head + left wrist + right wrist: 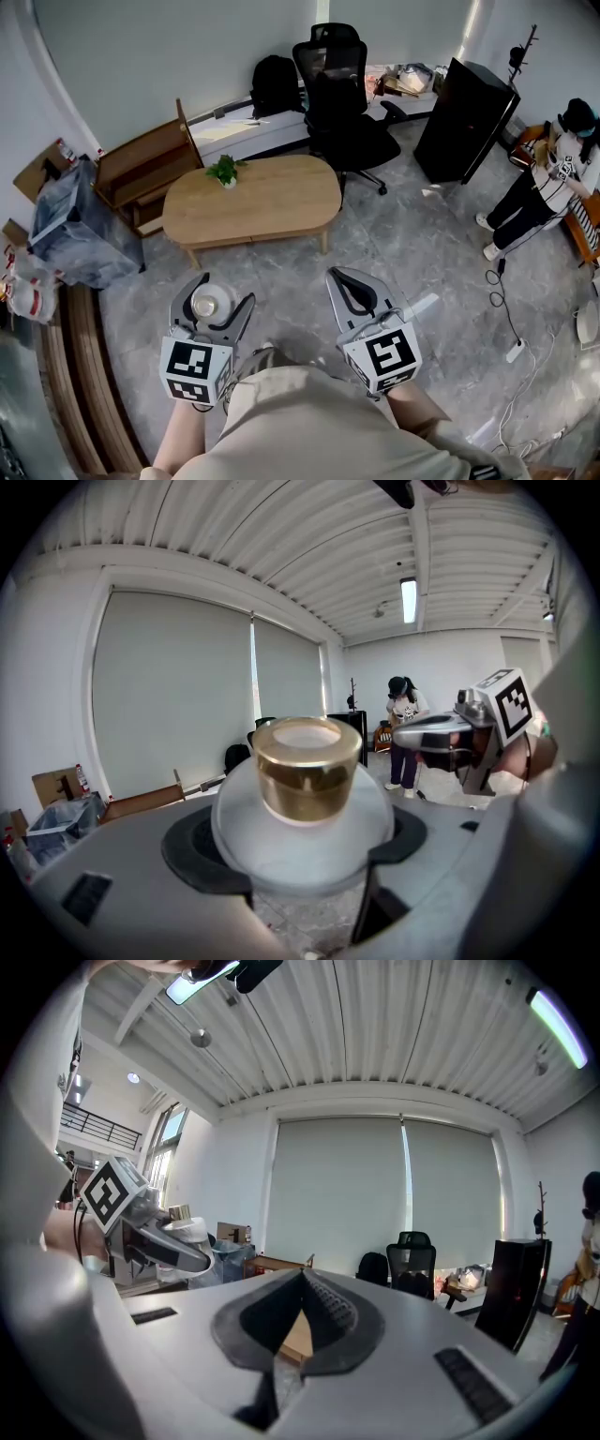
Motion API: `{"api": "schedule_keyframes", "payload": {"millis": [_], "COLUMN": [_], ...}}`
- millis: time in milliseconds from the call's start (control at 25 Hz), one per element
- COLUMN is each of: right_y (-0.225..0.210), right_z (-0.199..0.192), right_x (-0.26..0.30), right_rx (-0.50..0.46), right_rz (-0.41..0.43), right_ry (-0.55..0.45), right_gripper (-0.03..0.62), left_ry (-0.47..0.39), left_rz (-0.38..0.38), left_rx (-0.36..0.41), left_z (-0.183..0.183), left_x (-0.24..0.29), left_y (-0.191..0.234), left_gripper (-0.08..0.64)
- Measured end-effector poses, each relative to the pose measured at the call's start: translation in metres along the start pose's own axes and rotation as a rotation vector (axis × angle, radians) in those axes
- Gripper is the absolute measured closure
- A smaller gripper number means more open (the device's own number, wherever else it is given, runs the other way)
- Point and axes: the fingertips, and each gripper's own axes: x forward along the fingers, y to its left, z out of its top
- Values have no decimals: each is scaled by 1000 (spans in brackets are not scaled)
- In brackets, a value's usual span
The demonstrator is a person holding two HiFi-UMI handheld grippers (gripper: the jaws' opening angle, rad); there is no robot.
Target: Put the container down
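At the far left a grey bag-lined bin [70, 225] stands on the floor beside a low wooden shelf [141, 169]. Nearer the person, the left gripper [226, 288] is held over the grey floor. Its jaws are part-way apart and clamped on the two sides of the container [305, 771], a pale, translucent, rounded jar with a gold cap [307, 752]. The left gripper view shows the dark pads pressed against the jar's wide body, with the cap pointing away from the camera. In the head view the container [211, 302] shows as a pale round shape between the jaws. It is in the air, short of the near edge of the oval wooden desk [272, 202] and not touching it. A small potted plant [225, 171] stands near the desk's back left edge. Behind the desk are a black backpack [275, 84] and a black office chair [342, 103]. The right gripper [337, 277] is level with the left one, its jaws pressed together with nothing between them. The right gripper view shows the ribbed pads [323, 1302] meeting at the tip. Further right stands a black cabinet [464, 122], and a person [553, 178] stands by the right wall.
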Motion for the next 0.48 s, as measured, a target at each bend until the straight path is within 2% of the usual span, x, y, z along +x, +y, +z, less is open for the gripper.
{"api": "schedule_keyframes", "payload": {"millis": [480], "right_y": [-21], "right_z": [-20], "right_x": [51], "right_rx": [1], "right_rz": [-5], "right_ry": [2], "right_gripper": [596], "left_ry": [-6], "left_rz": [-11], "left_rx": [7], "left_z": [-9], "left_x": [53], "left_y": [26], "left_gripper": [225]}}
